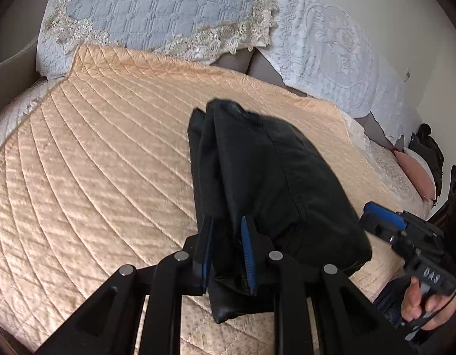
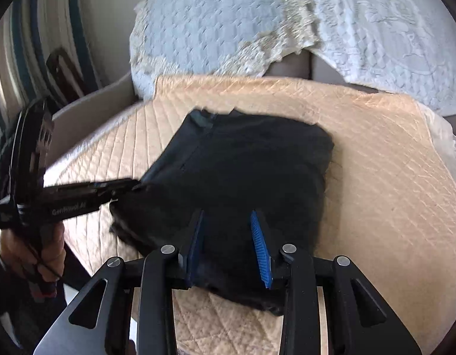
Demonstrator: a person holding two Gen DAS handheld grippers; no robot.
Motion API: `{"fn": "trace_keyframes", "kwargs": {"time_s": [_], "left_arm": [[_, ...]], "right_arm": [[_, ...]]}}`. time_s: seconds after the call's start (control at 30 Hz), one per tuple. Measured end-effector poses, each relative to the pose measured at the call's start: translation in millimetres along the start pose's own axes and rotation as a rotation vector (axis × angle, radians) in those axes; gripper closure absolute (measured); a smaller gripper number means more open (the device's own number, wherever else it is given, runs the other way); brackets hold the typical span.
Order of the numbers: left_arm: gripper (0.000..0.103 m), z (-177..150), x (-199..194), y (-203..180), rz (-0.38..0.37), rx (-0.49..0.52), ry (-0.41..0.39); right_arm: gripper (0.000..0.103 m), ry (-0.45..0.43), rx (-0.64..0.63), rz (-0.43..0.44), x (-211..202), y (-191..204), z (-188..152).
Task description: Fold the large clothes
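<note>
The black garment [image 1: 266,183] lies folded at frame centre on the peach quilt [image 1: 95,162]; the left gripper [image 1: 228,254] pinches its near edge, probably to keep the layers together; the right gripper [image 2: 231,248] stands open over it.

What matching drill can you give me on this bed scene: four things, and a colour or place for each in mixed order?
Things:
1. Garment
2. Quilted cover
3. Lace-edged pillow
4. Round cushion

Descriptions:
A. pale blue, at the head of the bed
B. pink, at the far right edge in the left wrist view
C. black, folded into a bundle between both grippers' fingers
D. peach, spread under the garment

Pairs: 1-C, 2-D, 3-A, 4-B

The left gripper and right gripper both straddle the bundle's near edge.
</note>
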State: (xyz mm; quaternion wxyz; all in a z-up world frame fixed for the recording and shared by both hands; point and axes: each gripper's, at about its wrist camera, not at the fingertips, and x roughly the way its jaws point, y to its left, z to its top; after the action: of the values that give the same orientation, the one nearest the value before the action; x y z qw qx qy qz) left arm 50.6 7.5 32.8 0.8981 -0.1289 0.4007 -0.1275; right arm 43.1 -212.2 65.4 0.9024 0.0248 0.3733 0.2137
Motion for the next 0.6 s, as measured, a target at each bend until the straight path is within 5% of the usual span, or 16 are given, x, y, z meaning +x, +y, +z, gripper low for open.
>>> {"fn": "trace_keyframes", "kwargs": {"time_s": [0.17, 0.3, 0.47, 0.6], "left_arm": [[0.082, 53, -3, -19, -0.036, 0.051, -0.051], [0.081, 86, 37, -40, -0.067, 0.124, -0.013], [0.082, 82, 110, -21, -0.028, 0.090, 0.137], [0.083, 71, 105, -12, -0.045, 0.073, 0.112]], "right_arm": [[0.070, -0.021, 0.053, -0.041, 14, -33, 33], [0.070, 0.011, 0.127, -0.011, 43, -56, 55], [0.070, 0.096, 0.103, -0.005, 78, -55, 62], [0.069, 0.147, 0.077, -0.015, 95, -53, 56]]}}
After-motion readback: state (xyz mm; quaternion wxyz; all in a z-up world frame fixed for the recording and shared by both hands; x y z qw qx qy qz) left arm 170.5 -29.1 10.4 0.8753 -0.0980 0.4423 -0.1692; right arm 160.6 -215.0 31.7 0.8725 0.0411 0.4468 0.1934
